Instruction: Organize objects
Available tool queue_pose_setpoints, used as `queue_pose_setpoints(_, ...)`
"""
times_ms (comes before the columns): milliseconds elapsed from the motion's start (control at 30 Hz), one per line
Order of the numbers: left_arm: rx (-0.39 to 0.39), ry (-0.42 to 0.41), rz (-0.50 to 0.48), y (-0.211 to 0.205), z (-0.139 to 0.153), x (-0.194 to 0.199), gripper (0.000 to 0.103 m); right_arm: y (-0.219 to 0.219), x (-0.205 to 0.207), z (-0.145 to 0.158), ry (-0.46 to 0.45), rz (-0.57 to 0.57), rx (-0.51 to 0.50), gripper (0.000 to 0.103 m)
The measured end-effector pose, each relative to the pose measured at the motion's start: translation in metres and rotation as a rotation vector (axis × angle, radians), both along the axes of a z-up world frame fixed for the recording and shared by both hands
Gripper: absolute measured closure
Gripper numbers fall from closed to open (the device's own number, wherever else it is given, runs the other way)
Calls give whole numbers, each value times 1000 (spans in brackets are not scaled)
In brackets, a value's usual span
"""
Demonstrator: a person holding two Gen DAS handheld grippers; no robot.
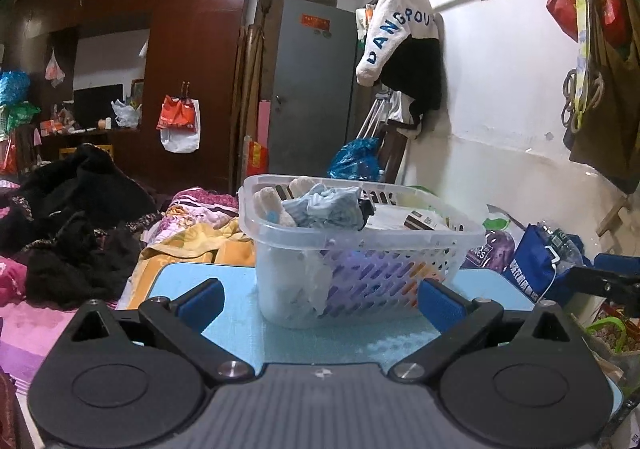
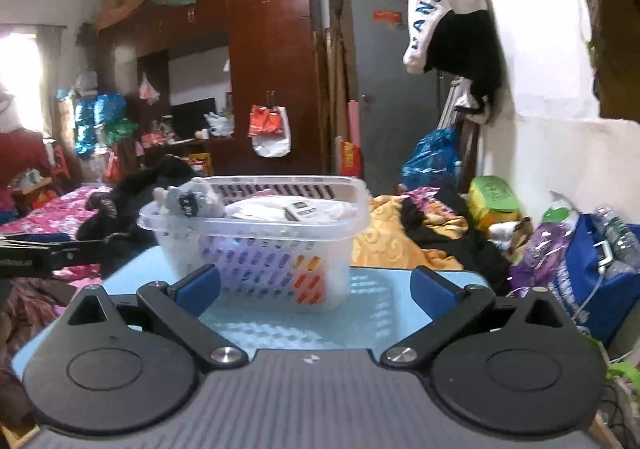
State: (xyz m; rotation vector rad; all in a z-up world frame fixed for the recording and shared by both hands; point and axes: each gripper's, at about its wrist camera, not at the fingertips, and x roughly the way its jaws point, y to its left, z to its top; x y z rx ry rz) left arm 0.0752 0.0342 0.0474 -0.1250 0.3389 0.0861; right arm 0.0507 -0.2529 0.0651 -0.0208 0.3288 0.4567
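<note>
Both grippers wait, fingers apart and empty, before the heaped basket on our blue table.
We judge the blue cloth riding above the rim could spill if left gripper or right gripper nudges it.

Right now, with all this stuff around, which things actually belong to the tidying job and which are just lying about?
Part of the job:
- clear plastic basket on the blue table
- rolled socks and papers inside it
- left gripper and right gripper, both open and empty

Just lying about:
- black clothes on the bed
- hanging white garment
- blue bag
</note>
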Motion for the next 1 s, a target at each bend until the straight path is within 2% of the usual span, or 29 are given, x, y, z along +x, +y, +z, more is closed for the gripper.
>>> queue_pose_setpoints(267, 19, -11, -39, -13, 3, -5, 0, -2, 1, 0, 15, 29, 22, 0)
queue_pose_setpoints(1000, 30, -3, -52, -19, 0, -4, 0, -4, 5, -7, 51, 61, 41, 0)
